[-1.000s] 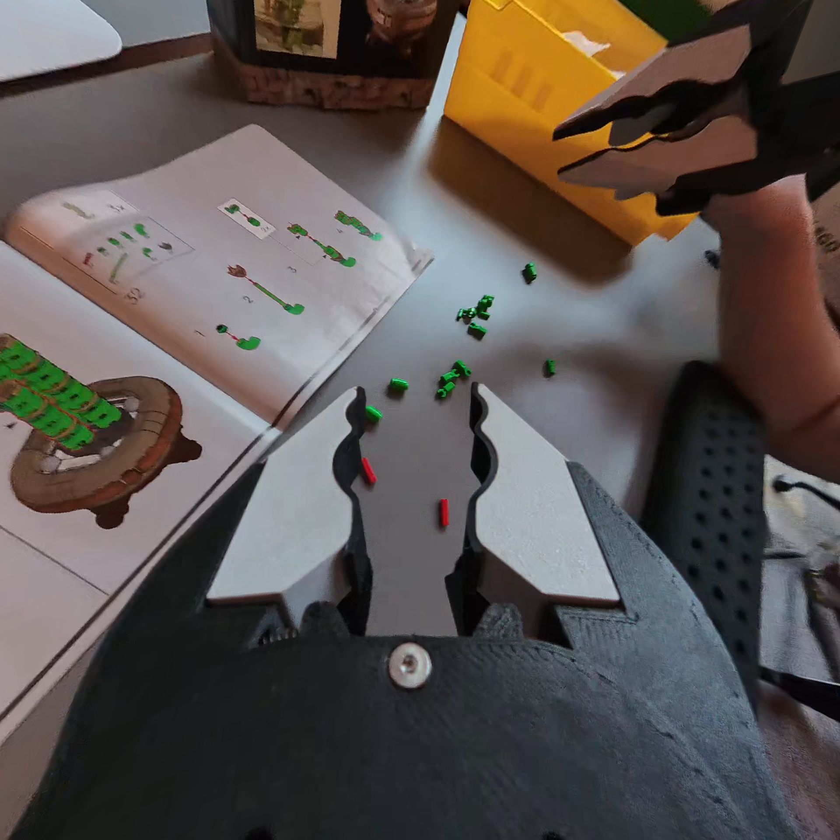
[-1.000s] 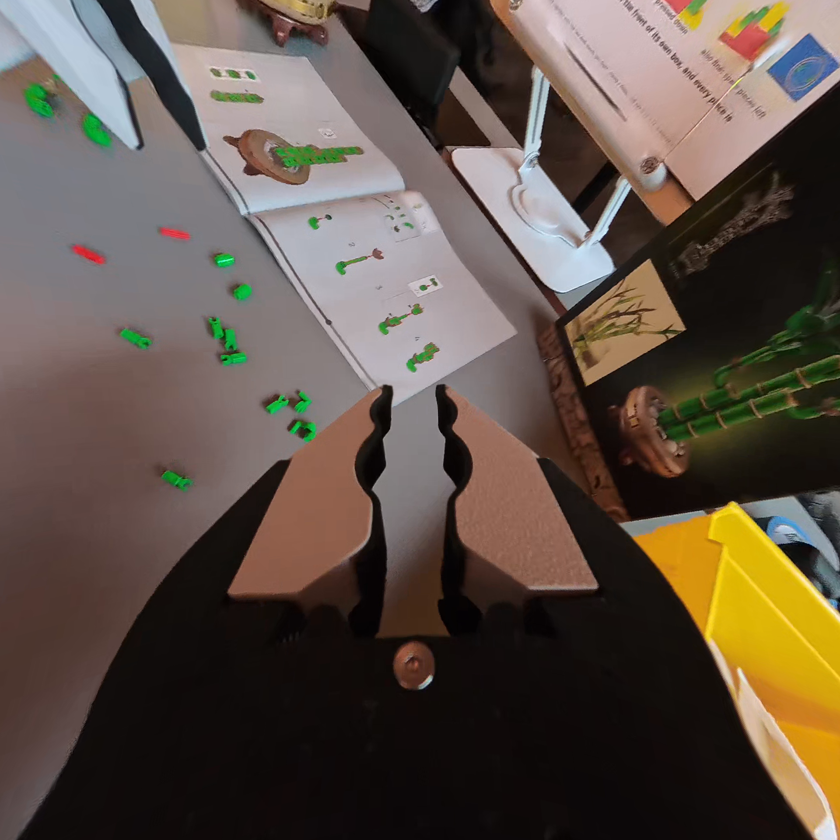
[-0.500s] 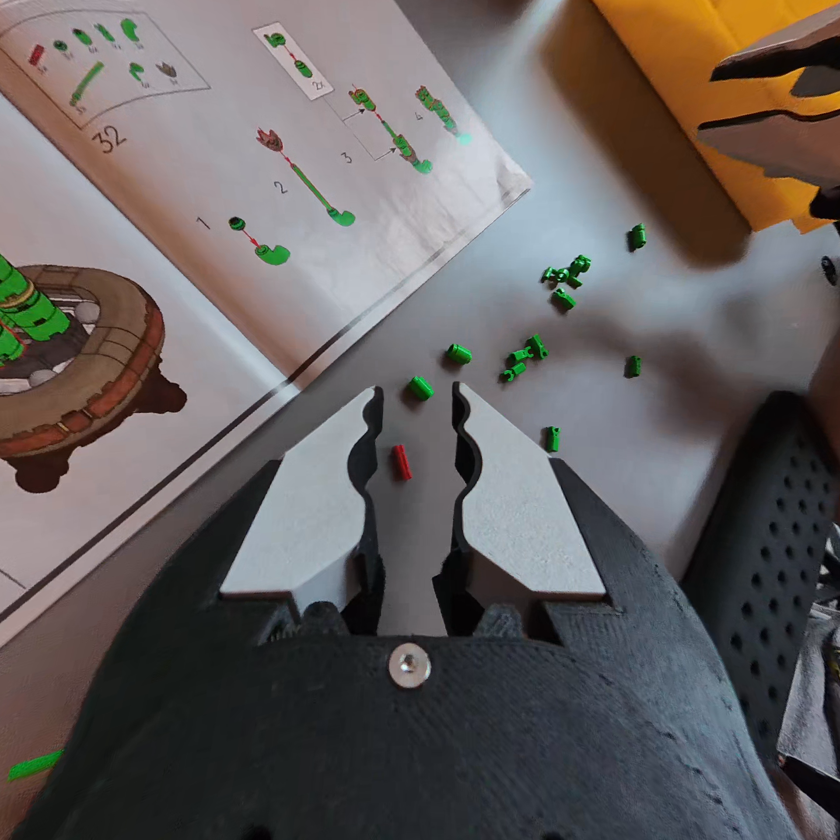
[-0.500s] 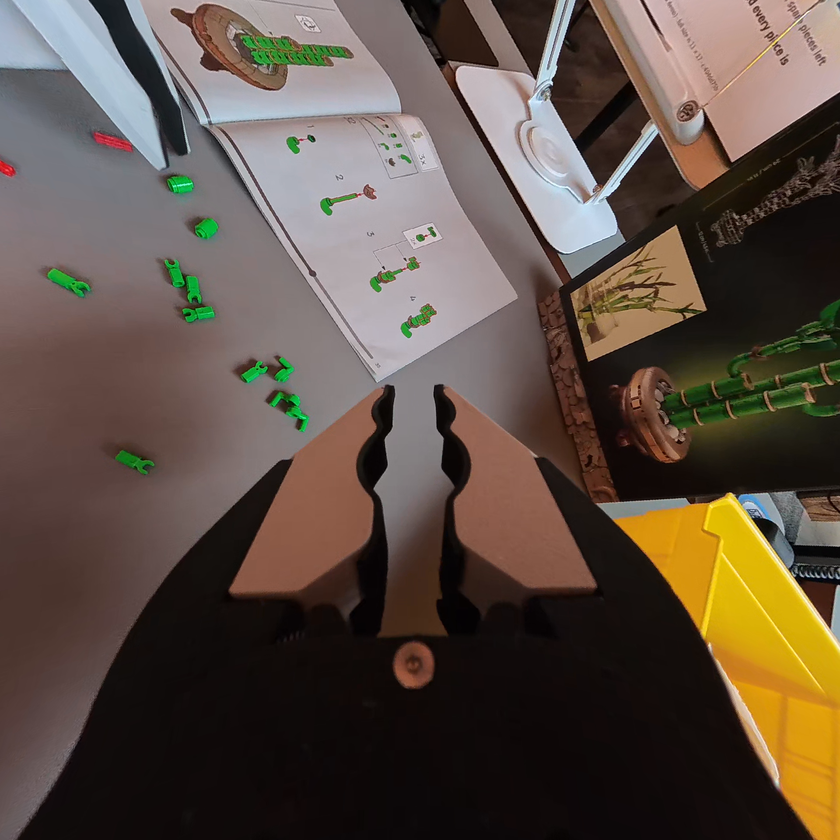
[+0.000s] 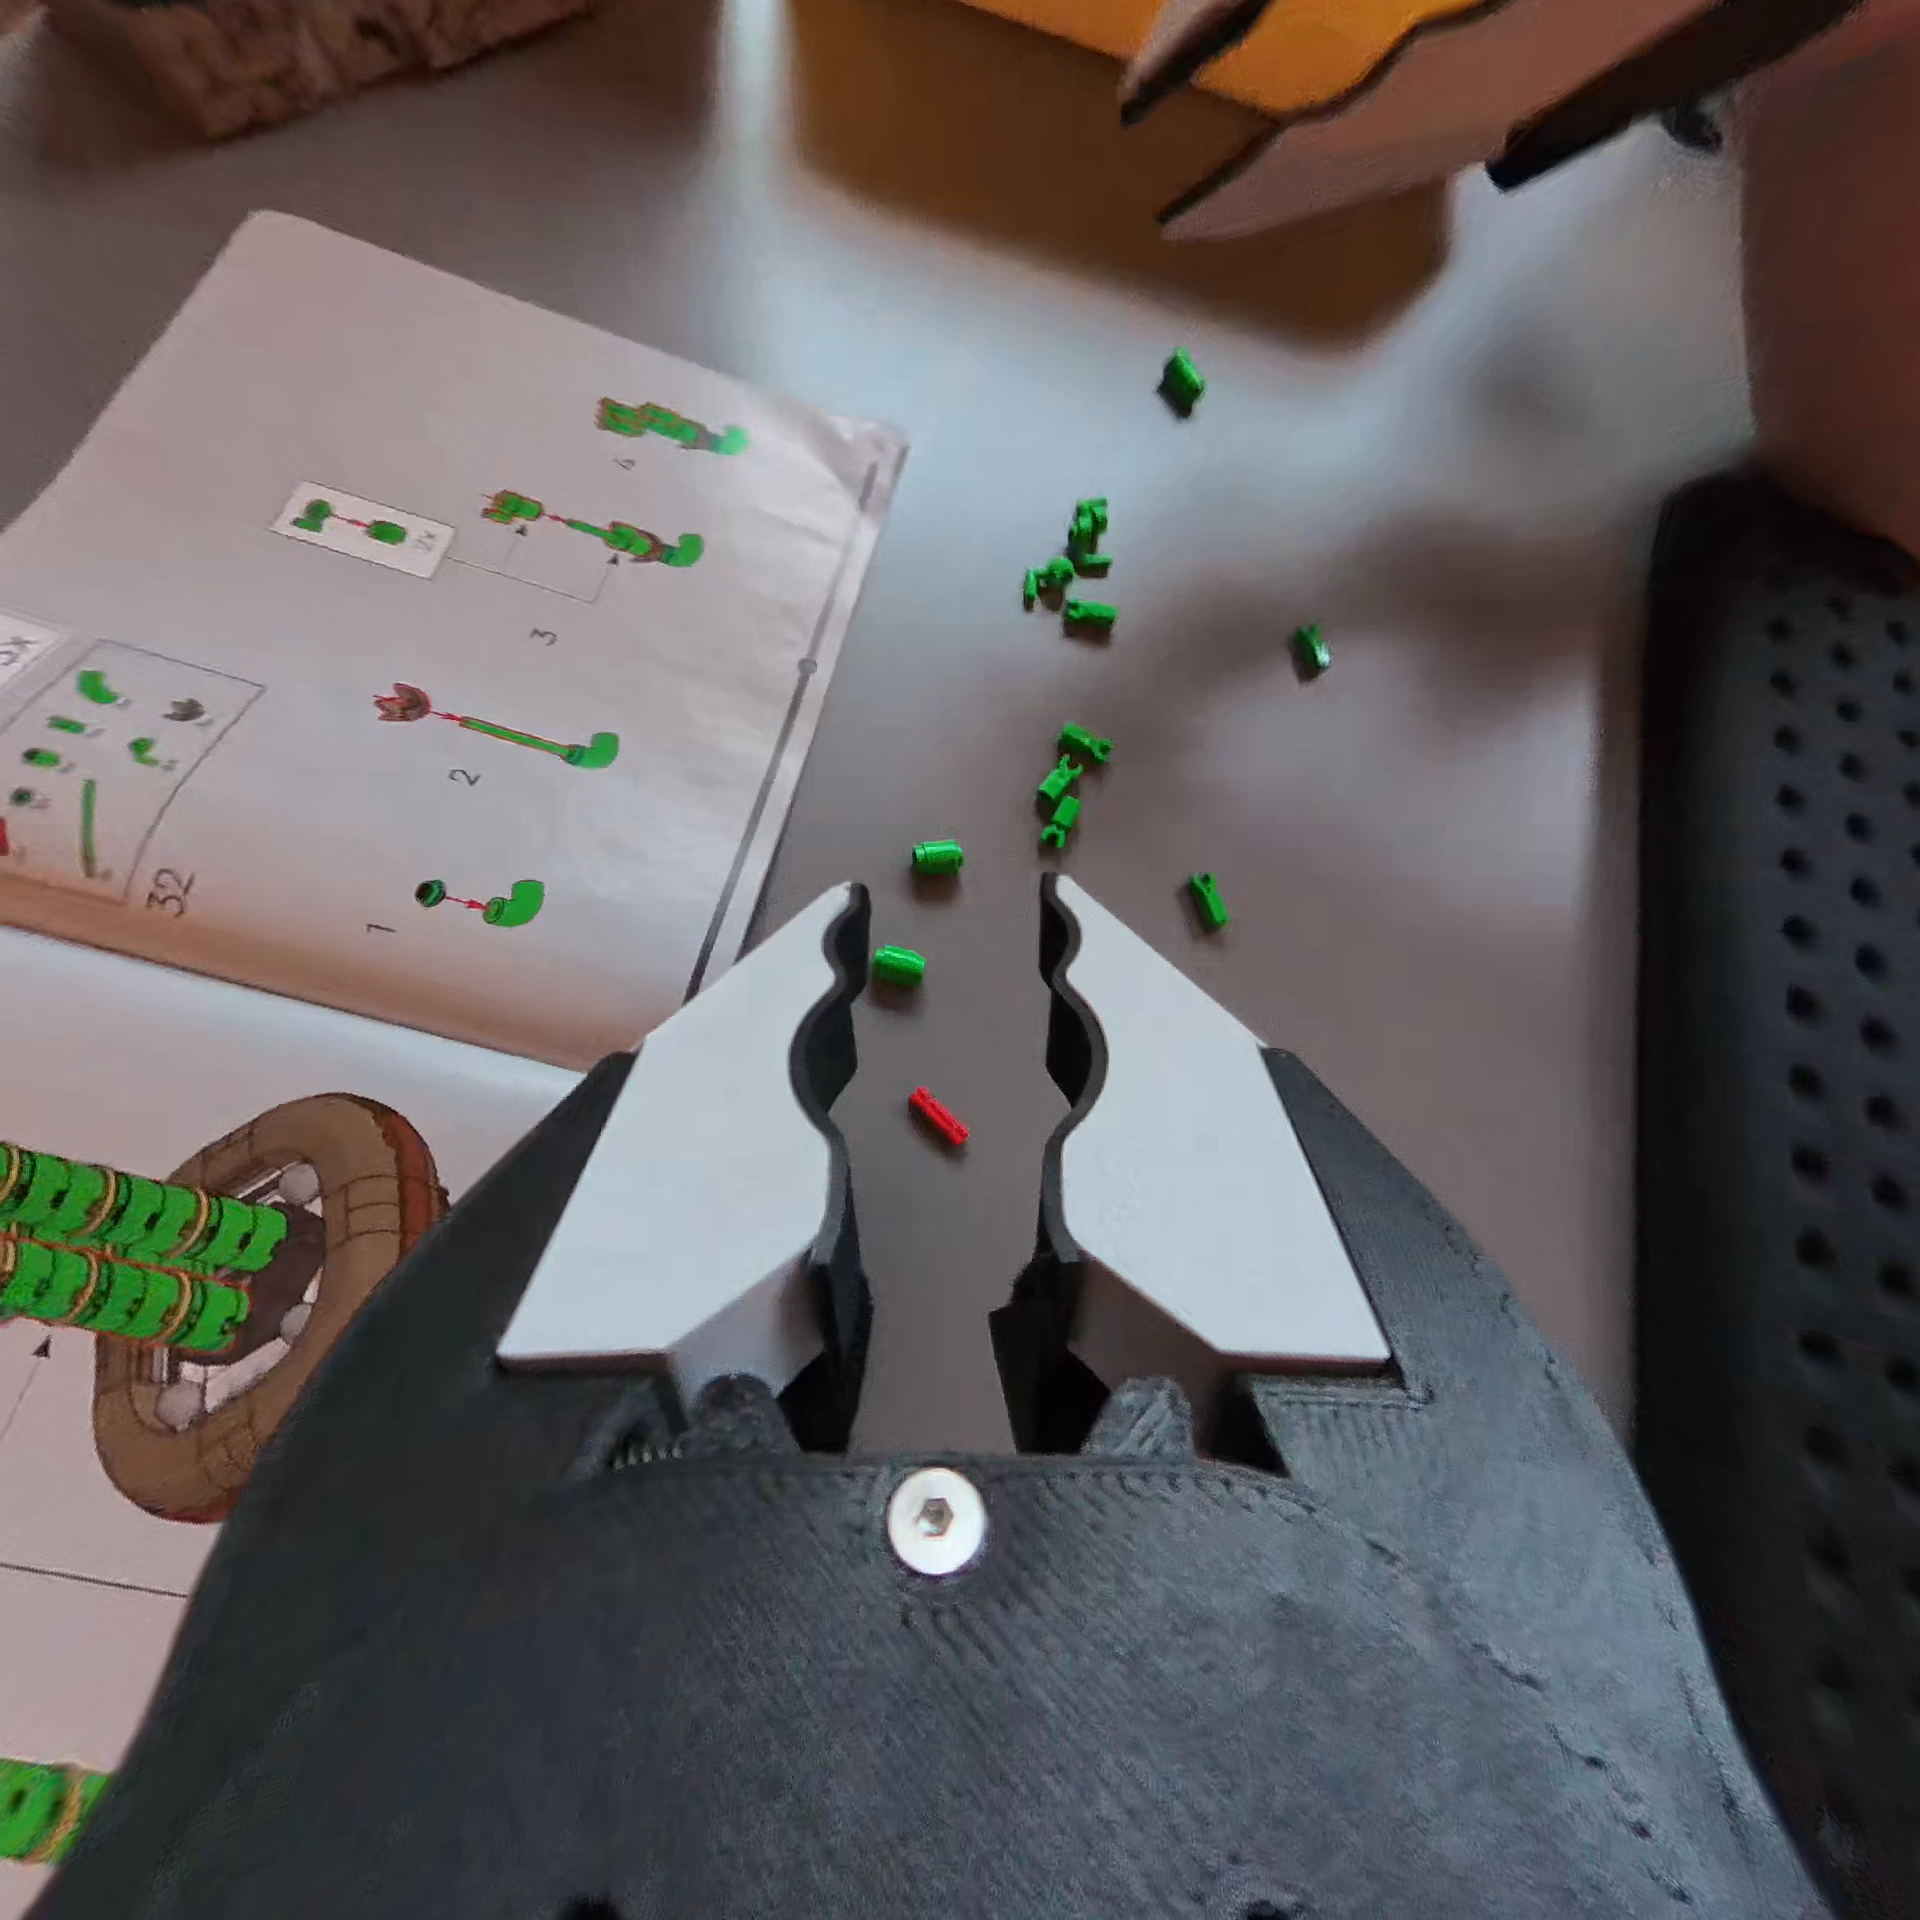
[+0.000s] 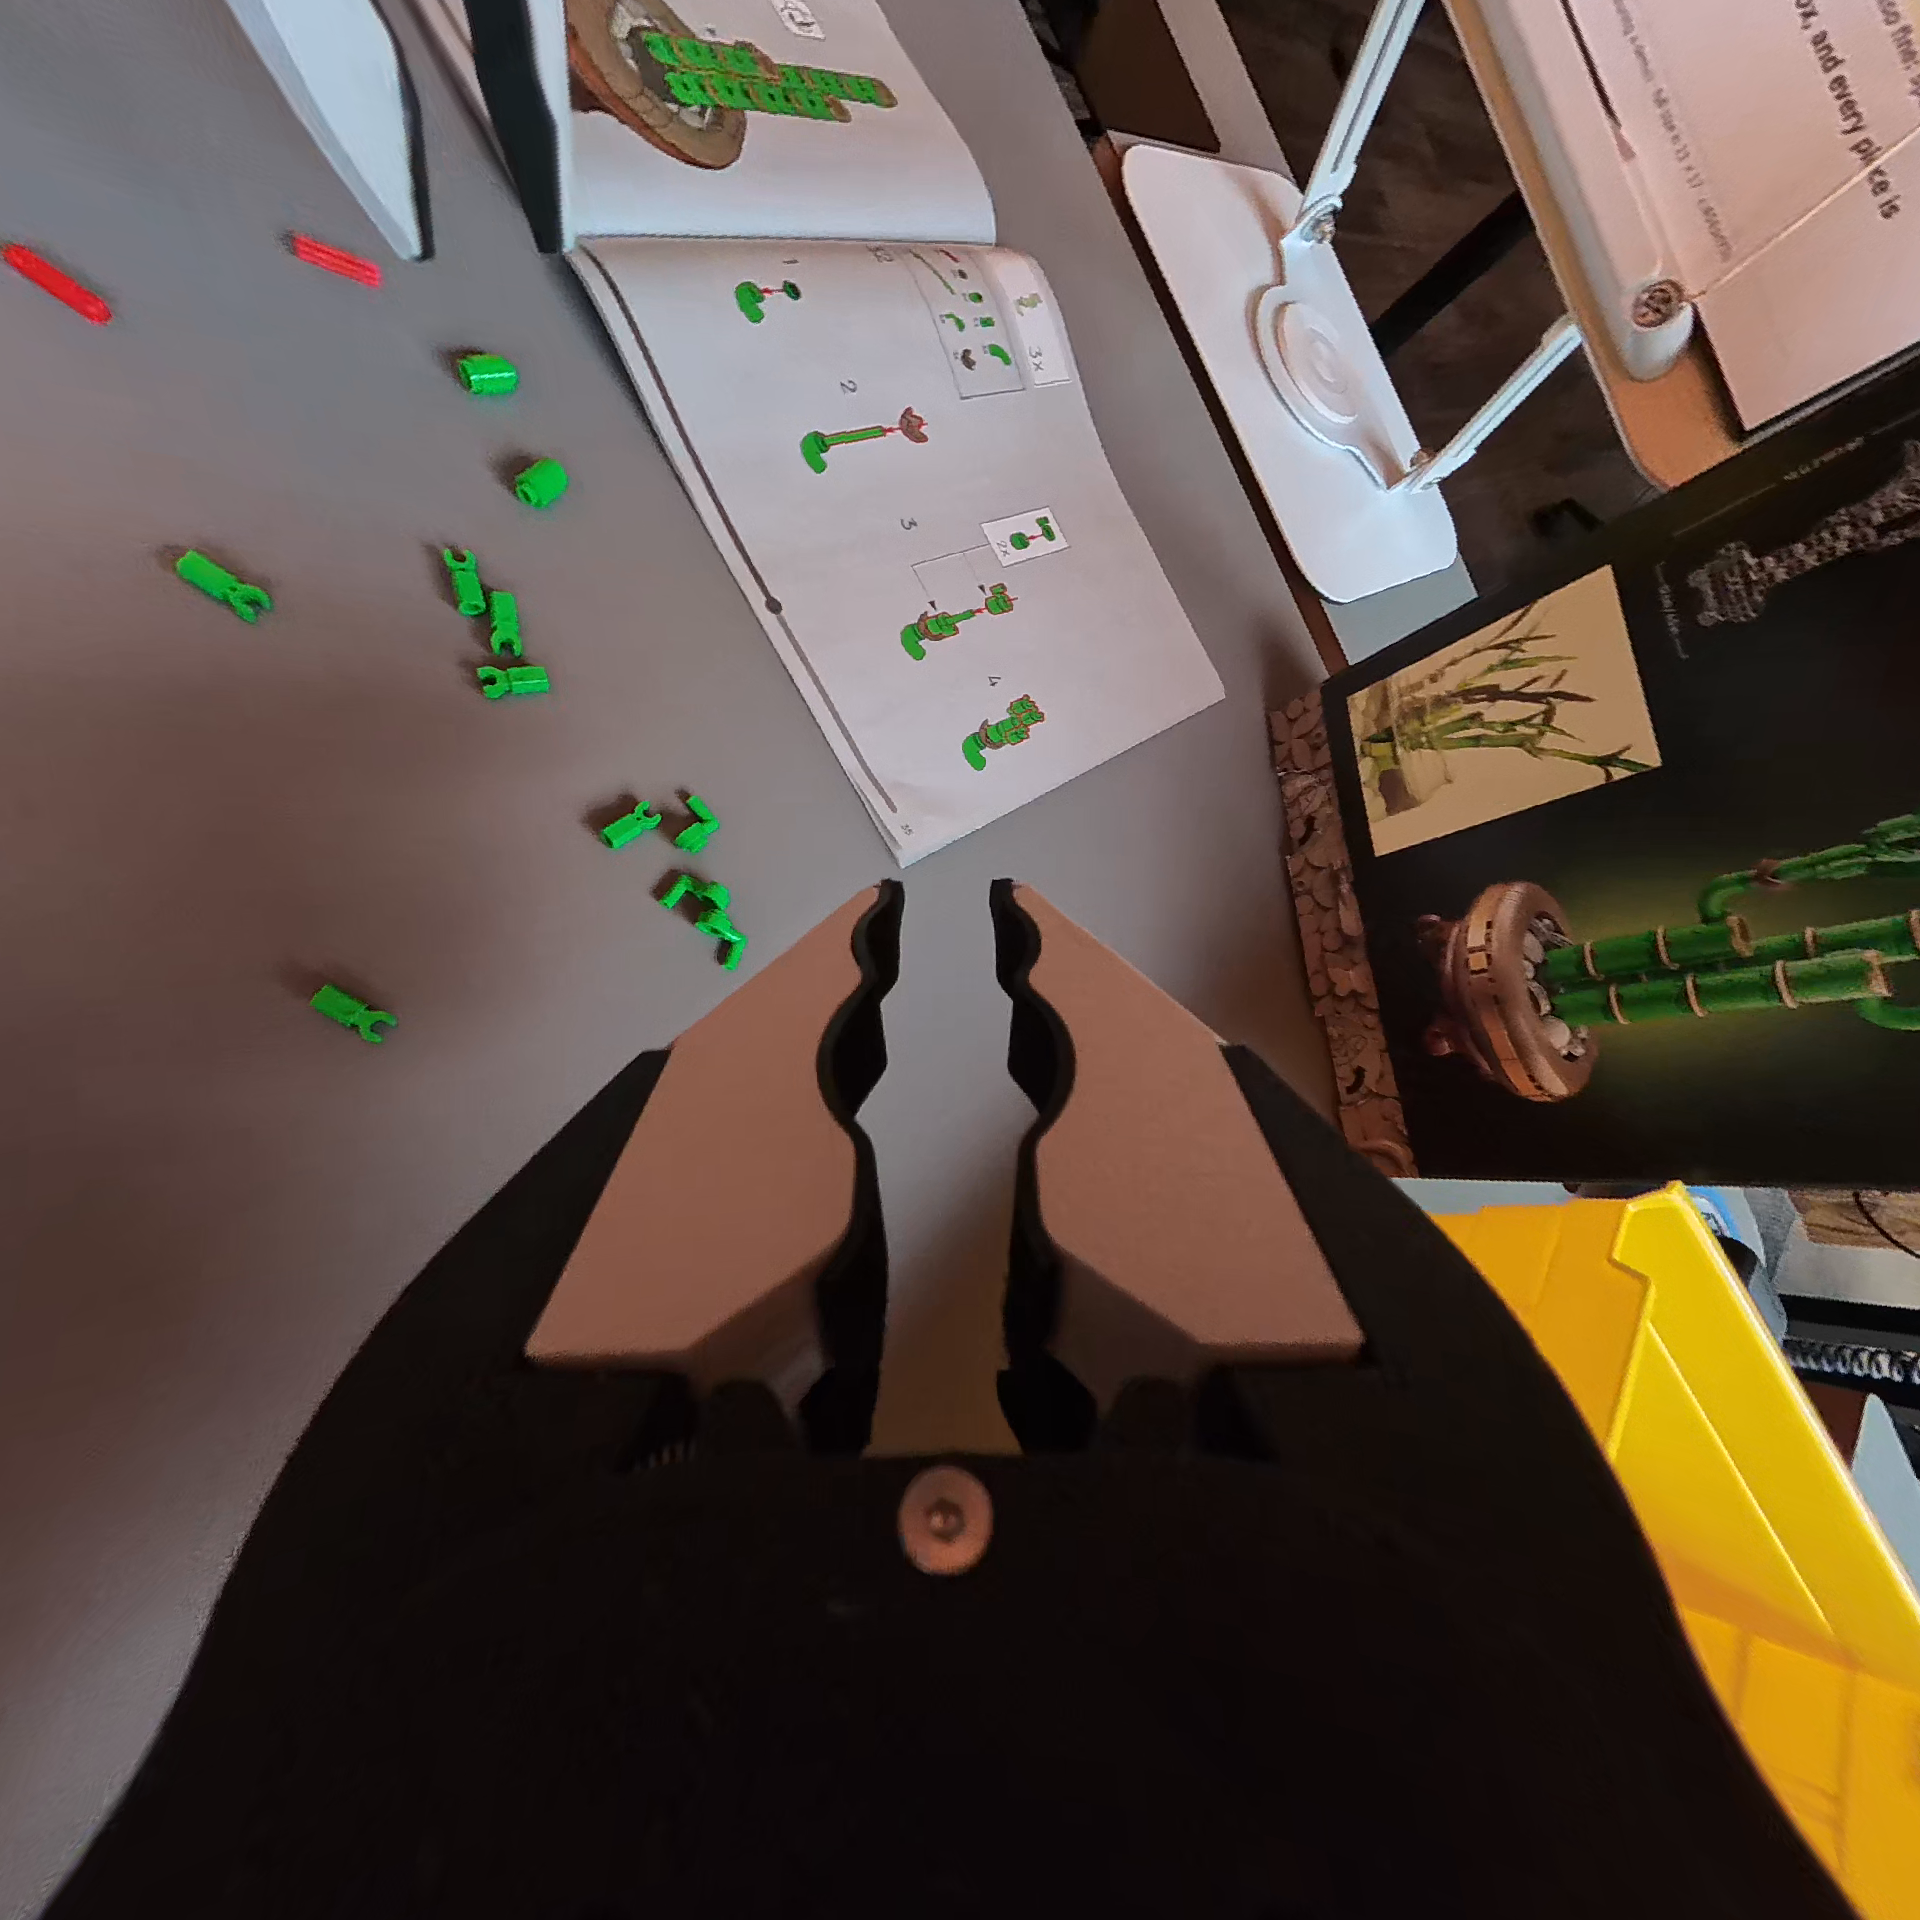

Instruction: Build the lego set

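Observation:
My left gripper (image 5: 948, 896) is open and empty, low over the grey table. A small red pin (image 5: 938, 1117) lies between its fingers, and a green round piece (image 5: 898, 965) lies by the left fingertip. Several small green lego pieces (image 5: 1070, 774) are scattered ahead of it. My right gripper (image 6: 945, 896) is open and empty, above the table near the instruction booklet (image 6: 914, 436). In the right wrist view I see two red pins (image 6: 335, 260) and the scattered green pieces (image 6: 504, 623) to the left. The booklet also shows in the left wrist view (image 5: 416, 623).
A yellow bin (image 6: 1714, 1455) sits at the lower right and the dark lego box (image 6: 1662, 883) stands right of the booklet. A white lamp base (image 6: 1299, 384) lies beyond. In the left wrist view the right gripper (image 5: 1351, 125) hovers at top right, and a black perforated object (image 5: 1787, 935) lies at right. Across from one pair of fingers to the other is roughly 15 cm. It is some 20 cm from my left tips to the black perforated object (image 5: 1787, 935).
The left gripper has pulled back and turned, opening a little wider, with the red pin still between its fingers. The right gripper has moved slightly nearer the booklet.

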A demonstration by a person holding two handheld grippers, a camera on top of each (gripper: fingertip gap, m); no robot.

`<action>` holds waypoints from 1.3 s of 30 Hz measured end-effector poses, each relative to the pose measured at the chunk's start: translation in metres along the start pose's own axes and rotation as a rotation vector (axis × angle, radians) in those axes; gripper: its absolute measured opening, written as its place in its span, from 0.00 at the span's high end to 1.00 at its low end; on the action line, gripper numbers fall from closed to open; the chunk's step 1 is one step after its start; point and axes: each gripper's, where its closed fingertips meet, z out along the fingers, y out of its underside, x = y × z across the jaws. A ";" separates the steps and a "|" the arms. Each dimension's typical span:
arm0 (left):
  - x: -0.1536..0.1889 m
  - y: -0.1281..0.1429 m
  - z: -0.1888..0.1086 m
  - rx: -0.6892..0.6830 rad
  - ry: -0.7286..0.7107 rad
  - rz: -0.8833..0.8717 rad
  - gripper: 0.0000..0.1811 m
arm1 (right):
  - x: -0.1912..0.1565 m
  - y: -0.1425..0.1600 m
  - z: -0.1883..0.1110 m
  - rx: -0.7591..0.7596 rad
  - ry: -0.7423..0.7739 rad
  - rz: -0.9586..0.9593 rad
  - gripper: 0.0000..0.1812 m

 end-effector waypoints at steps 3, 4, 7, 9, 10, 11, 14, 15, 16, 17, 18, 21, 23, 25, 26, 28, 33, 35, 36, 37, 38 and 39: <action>-0.006 0.016 0.006 -0.120 0.006 0.112 0.82 | -0.003 0.000 0.002 -0.002 -0.007 -0.009 0.91; -0.008 0.018 0.008 -0.132 0.001 0.137 0.82 | -0.003 0.000 0.002 -0.002 -0.012 -0.007 0.91; -0.005 0.020 0.012 -0.121 0.026 0.151 0.82 | -0.004 0.004 0.005 -0.014 -0.016 -0.005 0.91; -0.006 0.025 0.013 -0.142 0.018 0.166 0.83 | -0.003 0.006 0.006 -0.024 -0.019 -0.004 0.91; -0.008 0.027 0.014 -0.155 0.004 0.177 0.85 | -0.003 0.006 0.006 -0.025 -0.019 -0.004 0.91; -0.010 0.029 0.016 -0.163 -0.010 0.186 0.86 | -0.004 0.006 0.006 -0.024 -0.020 -0.004 0.91; -0.012 0.032 0.019 -0.180 -0.023 0.178 0.90 | -0.006 0.005 0.006 -0.021 -0.028 -0.010 0.92; -0.011 0.032 0.020 -0.182 -0.017 0.171 0.91 | -0.007 0.005 0.007 -0.024 -0.030 -0.015 0.92; -0.011 0.032 0.021 -0.176 -0.013 0.168 0.92 | -0.008 0.005 0.007 -0.027 -0.032 -0.019 0.92; -0.011 0.031 0.022 -0.173 -0.011 0.168 0.92 | -0.008 0.006 0.008 -0.030 -0.035 -0.019 0.92; -0.011 0.031 0.022 -0.171 -0.009 0.169 0.93 | -0.008 0.007 0.008 -0.032 -0.037 -0.017 0.92; -0.009 0.026 0.018 -0.144 0.001 0.100 0.95 | -0.008 0.005 0.009 -0.013 -0.034 -0.020 0.93; 0.003 0.013 0.010 -0.081 0.086 -0.063 0.95 | -0.014 -0.010 0.006 0.068 -0.036 -0.064 0.92; 0.033 -0.005 -0.001 -0.003 0.315 -0.279 0.95 | -0.033 -0.039 -0.003 0.219 -0.058 -0.178 0.91; 0.044 -0.015 -0.006 0.047 0.415 -0.371 0.95 | -0.047 -0.053 -0.009 0.297 -0.075 -0.242 0.90; 0.057 -0.021 -0.013 0.089 0.532 -0.483 0.95 | -0.076 -0.081 -0.024 0.444 -0.143 -0.306 0.90; 0.084 -0.034 -0.025 0.125 0.741 -0.570 0.95 | -0.105 -0.110 -0.032 0.560 -0.296 -0.148 0.88; 0.092 -0.038 -0.026 0.126 0.790 -0.574 0.95 | -0.103 -0.112 -0.028 0.572 -0.306 -0.084 0.90; 0.095 -0.039 -0.025 0.122 0.798 -0.578 0.95 | -0.105 -0.112 -0.026 0.579 -0.333 -0.050 0.91; 0.096 -0.039 -0.024 0.120 0.801 -0.581 0.95 | -0.107 -0.112 -0.024 0.573 -0.356 -0.020 0.92; 0.097 -0.040 -0.023 0.117 0.800 -0.586 0.95 | -0.111 -0.112 -0.023 0.575 -0.386 -0.003 0.92; 0.097 -0.040 -0.022 0.115 0.800 -0.588 0.95 | -0.113 -0.114 -0.025 0.590 -0.404 0.005 0.94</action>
